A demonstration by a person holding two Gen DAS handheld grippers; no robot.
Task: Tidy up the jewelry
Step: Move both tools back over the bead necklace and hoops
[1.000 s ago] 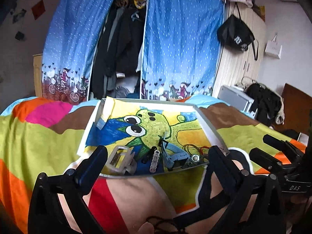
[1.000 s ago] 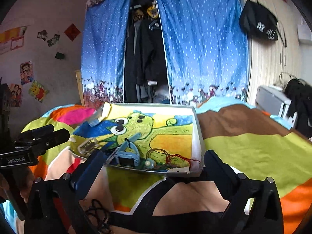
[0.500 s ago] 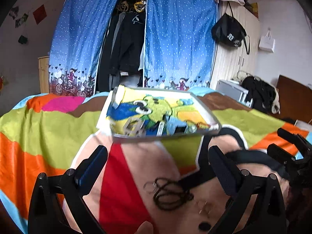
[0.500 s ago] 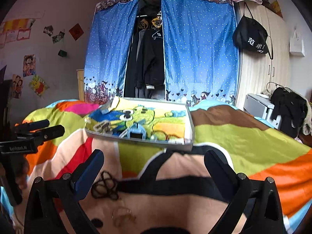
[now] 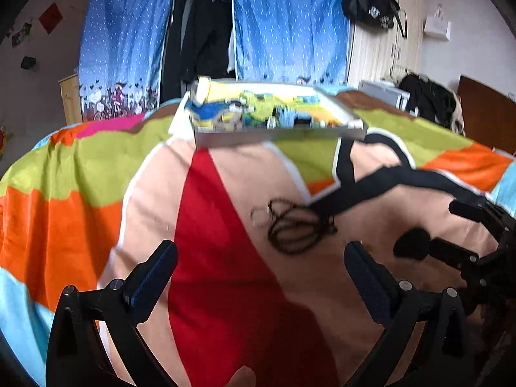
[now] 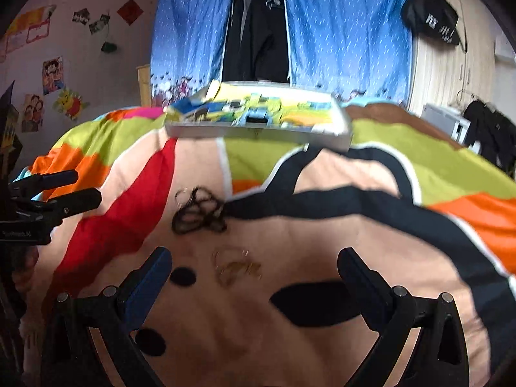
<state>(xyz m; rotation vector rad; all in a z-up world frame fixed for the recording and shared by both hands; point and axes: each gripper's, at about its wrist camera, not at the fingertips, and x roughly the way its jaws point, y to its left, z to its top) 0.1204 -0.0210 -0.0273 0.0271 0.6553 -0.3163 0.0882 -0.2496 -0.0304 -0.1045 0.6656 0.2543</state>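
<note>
Grey-rimmed tray sits on the bedspread, lined with a bright cartoon picture. It holds several small items, among them a pale blue piece near its front wall; motion blur prevents identifying the rest. The tray serves as the reference below.

Nearer the cameras than the tray, a tangled dark cord necklace lies loose on the bedspread, well apart from the tray. Nearer still, a thin gold-toned chain lies just beyond the right gripper, between its two fingers in view but untouched. Black blotches around it are part of the fabric print.

Right gripper: fingers spread wide, holding nothing. Left gripper: fingers likewise spread wide, empty, with the cord necklace lying ahead of it on the cloth. Each gripper shows at the edge of the other's view.

Behind the tray hang blue curtains with dark clothing between them. Nothing stands between the grippers and the loose jewelry.
</note>
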